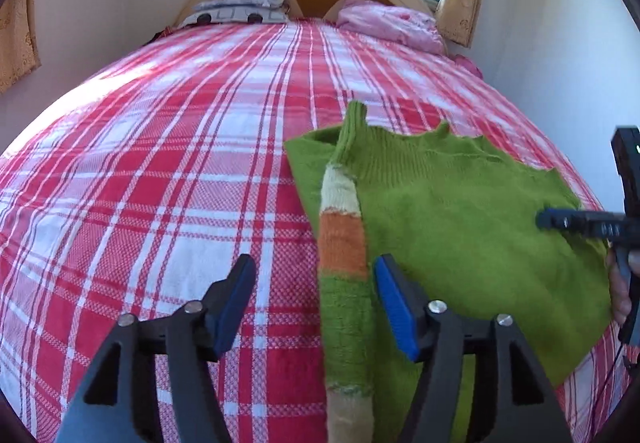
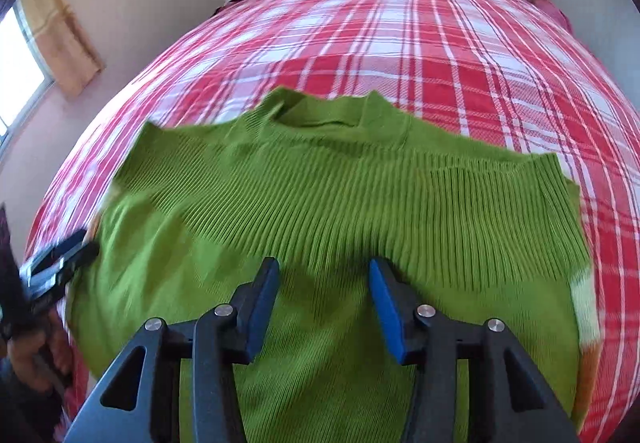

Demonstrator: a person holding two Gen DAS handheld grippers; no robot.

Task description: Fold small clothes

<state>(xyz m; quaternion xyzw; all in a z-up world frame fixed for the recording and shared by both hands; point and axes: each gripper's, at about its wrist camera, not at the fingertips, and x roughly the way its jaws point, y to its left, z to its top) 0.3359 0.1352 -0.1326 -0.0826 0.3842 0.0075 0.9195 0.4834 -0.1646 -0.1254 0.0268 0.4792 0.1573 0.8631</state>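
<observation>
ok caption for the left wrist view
Open left gripper over the striped sleeve of a green sweater on a plaid bed.

no text, label, brand or number could be read in either view. the pillow (image 1: 240,13) at the headboard carried a dark printed pattern, but it was too small and blurred to tell whether any of it was lettering. the right gripper (image 1: 552,221) showed small pale marks on its black body in the left wrist view, and these were not legible.
</observation>
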